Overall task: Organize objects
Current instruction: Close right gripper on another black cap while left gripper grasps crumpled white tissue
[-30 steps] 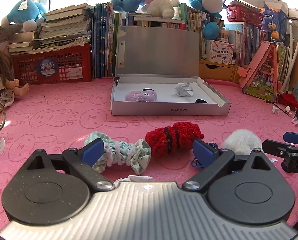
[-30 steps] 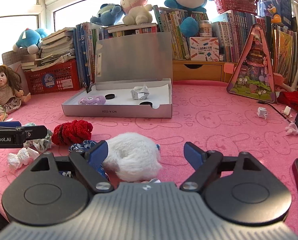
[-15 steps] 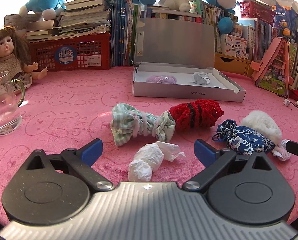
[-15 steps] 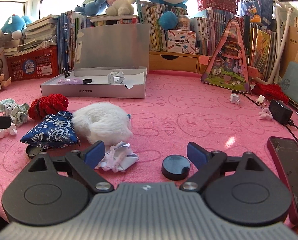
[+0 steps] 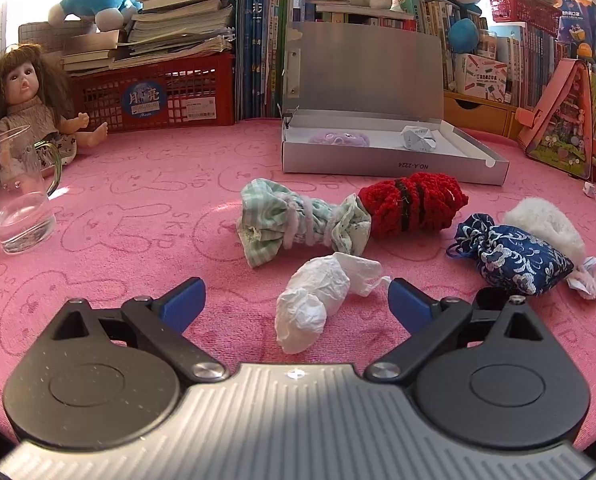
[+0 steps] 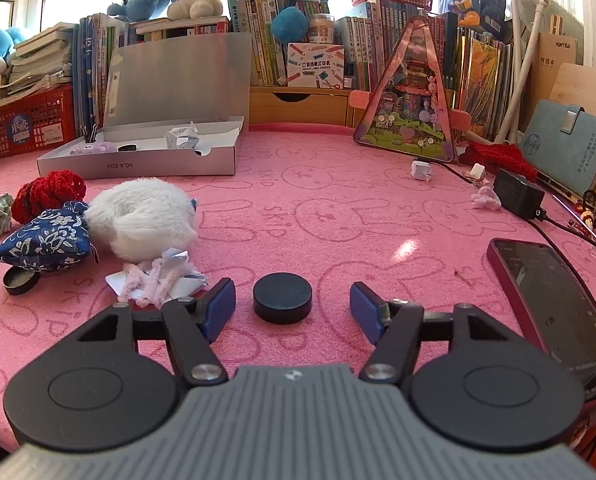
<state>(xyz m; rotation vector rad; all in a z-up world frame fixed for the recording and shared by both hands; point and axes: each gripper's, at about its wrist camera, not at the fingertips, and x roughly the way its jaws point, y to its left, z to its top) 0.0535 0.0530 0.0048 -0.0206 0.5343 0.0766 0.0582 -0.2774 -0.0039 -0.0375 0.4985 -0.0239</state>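
A black round puck (image 6: 282, 298) lies on the pink cloth between the blue pads of my right gripper (image 6: 292, 307); its jaws are closing, and gaps still show on both sides of the puck. My left gripper (image 5: 296, 302) stands open around a crumpled white tissue (image 5: 317, 300). Beyond it lie a green checked cloth bundle (image 5: 301, 222), a red knitted piece (image 5: 413, 202), a blue flowered pouch (image 5: 509, 254) and a white fluffy item (image 5: 543, 224). The open grey box (image 5: 393, 164) holds a purple toy and folded paper.
A glass mug (image 5: 16, 196) and a doll (image 5: 26, 100) stand at the left. A phone (image 6: 557, 300), a charger (image 6: 517, 198) and a notebook (image 6: 565, 148) lie at the right. Crumpled pink-white paper (image 6: 158, 276) and a black lid (image 6: 20, 282) lie near the pouch. Books and baskets line the back.
Both grippers drew back and sank toward the cloth. The tissue came between the left jaws, the puck between the right jaws, and the right jaws narrowed.
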